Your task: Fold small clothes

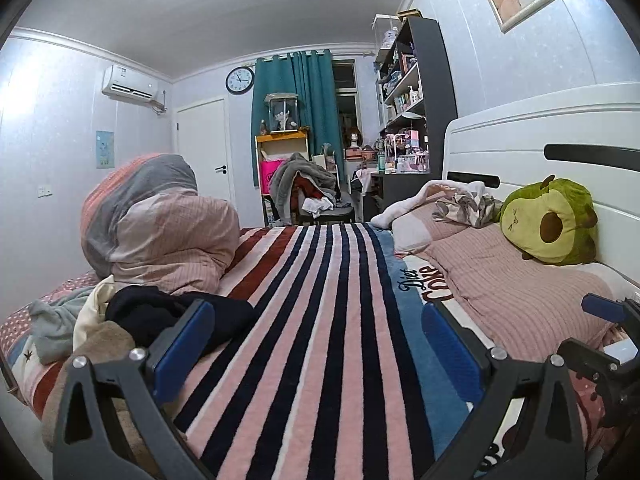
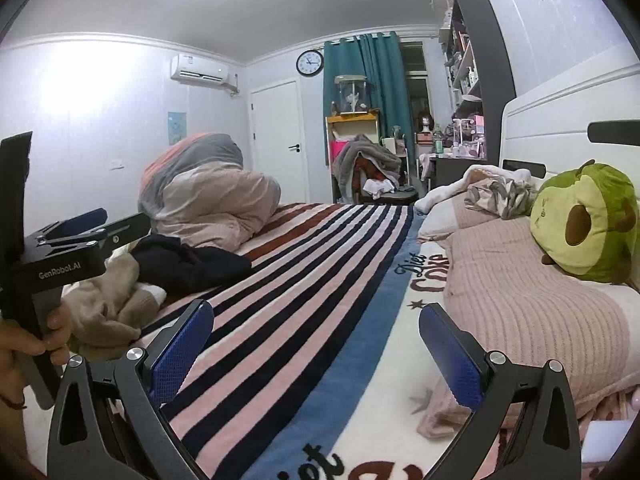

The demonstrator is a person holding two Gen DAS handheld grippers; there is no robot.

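Both pairs of jaws stand wide apart with nothing between them: the right gripper [image 2: 316, 344] and the left gripper [image 1: 320, 344] hover over the striped blanket [image 1: 320, 320]. The small clothes, a dark garment [image 1: 176, 312] on a beige garment [image 1: 104, 344], lie in a heap at the blanket's left edge, in front of the rolled duvet [image 1: 160, 224]. A risk, I think: the jaws may pinch several garments together, or the blanket itself. Both grippers point slightly downward along the blanket; a hand [image 2: 24, 344] grips the left handle.
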